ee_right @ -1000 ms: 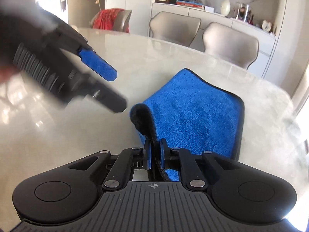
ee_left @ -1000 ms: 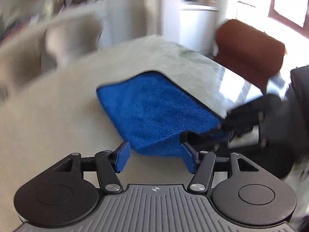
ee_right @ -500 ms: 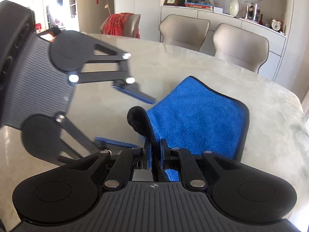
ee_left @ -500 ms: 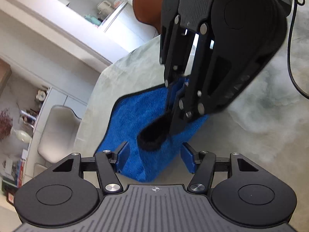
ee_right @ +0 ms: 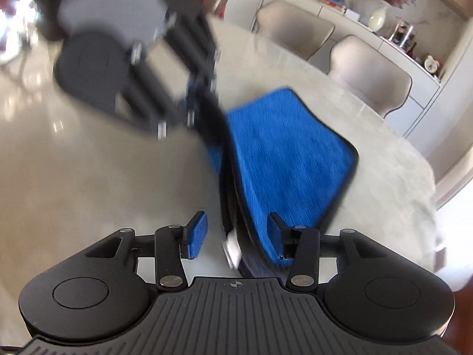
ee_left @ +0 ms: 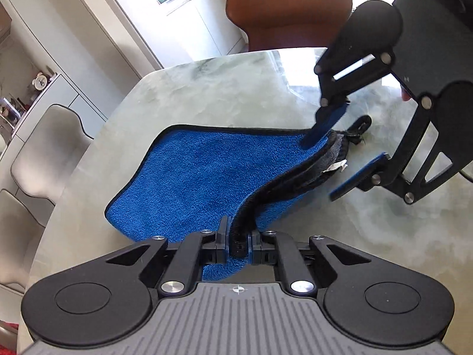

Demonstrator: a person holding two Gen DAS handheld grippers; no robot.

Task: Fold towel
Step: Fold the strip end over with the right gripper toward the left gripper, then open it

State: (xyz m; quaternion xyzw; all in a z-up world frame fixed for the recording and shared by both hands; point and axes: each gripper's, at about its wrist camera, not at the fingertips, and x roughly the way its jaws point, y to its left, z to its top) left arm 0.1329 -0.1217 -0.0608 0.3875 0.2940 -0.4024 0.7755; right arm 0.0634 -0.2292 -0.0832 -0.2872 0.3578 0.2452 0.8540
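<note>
A blue towel [ee_left: 201,177] with black trim lies folded on the pale marble table [ee_left: 236,88]. My left gripper [ee_left: 238,242] is shut on the towel's black-trimmed near edge, which is lifted off the table. My right gripper [ee_left: 340,159] shows in the left wrist view, open, its fingers straddling the towel's far corner. In the blurred right wrist view the towel [ee_right: 283,153] runs between the open right gripper [ee_right: 236,236], and the left gripper [ee_right: 201,109] holds its edge farther off.
A brown chair [ee_left: 289,9] stands at the table's far side. Beige chairs [ee_left: 44,136] stand by the left edge, also in the right wrist view [ee_right: 369,74]. White cabinets with ornaments [ee_right: 399,29] line the wall.
My left gripper has shut on the towel's edge. My right gripper has opened and let go of the edge it held, and has shifted along it.
</note>
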